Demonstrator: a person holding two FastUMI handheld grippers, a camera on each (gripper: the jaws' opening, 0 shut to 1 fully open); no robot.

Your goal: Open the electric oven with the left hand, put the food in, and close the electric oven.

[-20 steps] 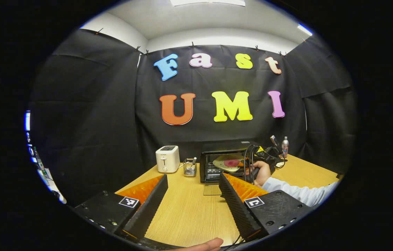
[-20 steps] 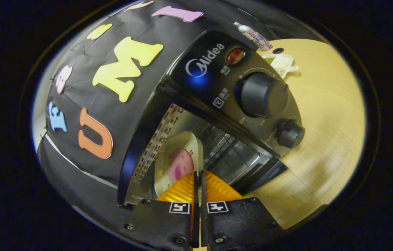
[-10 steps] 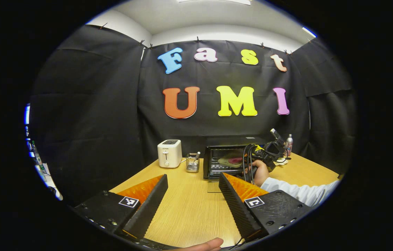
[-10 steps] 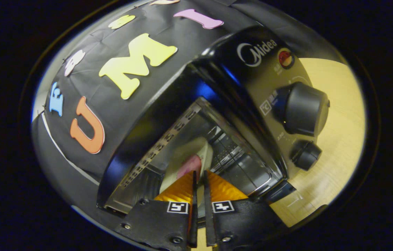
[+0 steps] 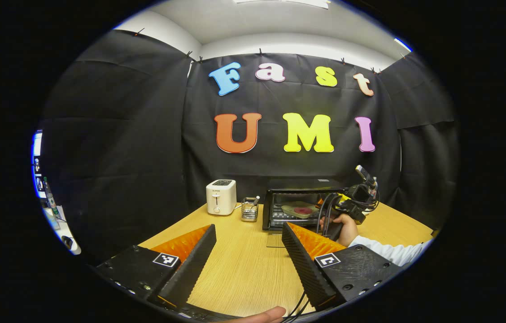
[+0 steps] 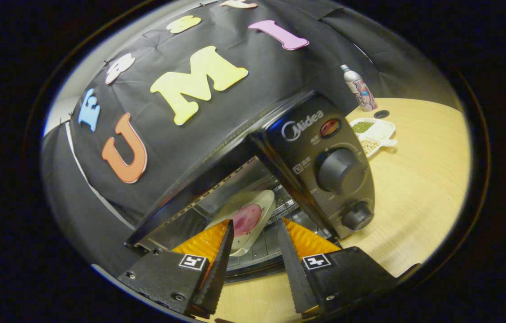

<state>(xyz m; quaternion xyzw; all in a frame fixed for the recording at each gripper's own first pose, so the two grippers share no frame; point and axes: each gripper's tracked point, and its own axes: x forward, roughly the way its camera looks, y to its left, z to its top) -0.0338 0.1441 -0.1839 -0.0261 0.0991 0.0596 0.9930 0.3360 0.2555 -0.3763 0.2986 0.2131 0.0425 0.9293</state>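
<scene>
1. The oven (image 5: 300, 202) stands at the back of the table (image 5: 244, 269), its door (image 5: 275, 241) dropped flat in front of it.
2. Inside, a plate (image 6: 246, 220) with a pink slice of food (image 6: 247, 218) lies on the rack (image 6: 264, 249); in the left gripper view the same plate (image 5: 300, 210) sits in the open cavity.
3. The right gripper (image 6: 253, 226) is at the oven mouth, fingers spread apart and holding nothing; the plate lies just beyond the tips.
4. In the left gripper view that gripper (image 5: 351, 199) and the hand (image 5: 345, 224) holding it are at the oven's front right, with a white sleeve (image 5: 392, 251) behind.
5. The left gripper (image 5: 248, 231) hangs over the table, well apart from the oven, fingers wide apart and empty.
6. A toaster (image 5: 220, 196) and a small wire basket (image 5: 249, 210) stand left of the oven.
7. To the oven's right are a bottle (image 6: 359, 88) and a white dish (image 6: 372, 133) of grains.
8. Two knobs, the larger (image 6: 338, 170) above the smaller (image 6: 356, 216), sit on the control panel.
</scene>
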